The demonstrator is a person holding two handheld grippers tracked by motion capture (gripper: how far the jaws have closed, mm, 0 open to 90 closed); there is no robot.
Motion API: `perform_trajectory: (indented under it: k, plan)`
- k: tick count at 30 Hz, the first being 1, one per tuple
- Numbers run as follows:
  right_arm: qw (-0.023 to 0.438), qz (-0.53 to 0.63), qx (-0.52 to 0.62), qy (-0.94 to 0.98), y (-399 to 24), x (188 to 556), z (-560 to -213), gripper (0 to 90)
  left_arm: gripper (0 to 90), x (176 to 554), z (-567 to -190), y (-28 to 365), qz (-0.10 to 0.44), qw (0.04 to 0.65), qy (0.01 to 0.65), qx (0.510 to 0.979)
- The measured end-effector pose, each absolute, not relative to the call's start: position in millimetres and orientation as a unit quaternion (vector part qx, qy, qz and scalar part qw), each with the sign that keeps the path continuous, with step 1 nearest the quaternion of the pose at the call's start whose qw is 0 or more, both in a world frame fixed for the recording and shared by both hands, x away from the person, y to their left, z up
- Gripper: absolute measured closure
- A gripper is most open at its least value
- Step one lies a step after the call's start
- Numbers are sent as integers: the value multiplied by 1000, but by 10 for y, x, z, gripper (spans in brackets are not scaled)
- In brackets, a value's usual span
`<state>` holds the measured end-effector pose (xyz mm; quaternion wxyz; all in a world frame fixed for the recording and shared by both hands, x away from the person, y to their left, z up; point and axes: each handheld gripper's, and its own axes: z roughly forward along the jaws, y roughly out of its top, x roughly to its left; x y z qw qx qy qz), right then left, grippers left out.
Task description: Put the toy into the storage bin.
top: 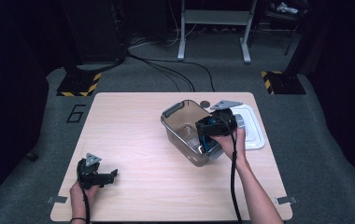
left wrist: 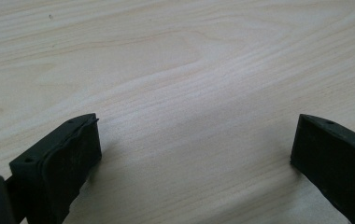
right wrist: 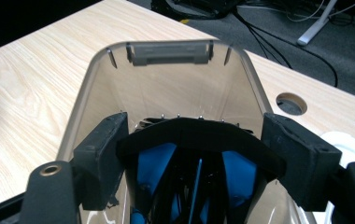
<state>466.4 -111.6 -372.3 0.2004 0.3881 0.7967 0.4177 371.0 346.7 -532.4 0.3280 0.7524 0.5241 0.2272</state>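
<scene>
A clear plastic bin [top: 179,123] with grey latch handles stands on the right half of the wooden table [top: 133,140]. My right gripper [top: 205,136] points down into its near end, shut on a black-and-blue item [top: 205,143]. In the right gripper view my right gripper [right wrist: 196,140] has both pads against a curved black band, with the item's blue parts [right wrist: 154,165] hanging below it inside the bin [right wrist: 89,88]. My left gripper [top: 112,176] rests low on the table's near left part. It stands open in the left gripper view [left wrist: 194,140] over bare wood.
A white lid [top: 252,128] lies flat just right of the bin. A round cable hole [top: 205,103] sits in the table behind the bin. Beyond the table's far edge are cables, stand feet with yellow-black tape and a metal frame on grey carpet.
</scene>
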Motion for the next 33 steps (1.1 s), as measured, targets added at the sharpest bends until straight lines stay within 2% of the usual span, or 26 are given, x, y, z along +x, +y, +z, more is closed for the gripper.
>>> perform_trajectory:
  k: [33]
  plan:
    - [184,398,400,805,-1165,4638,-4057,241,17,3710,-5323,3466,228,327,524,753]
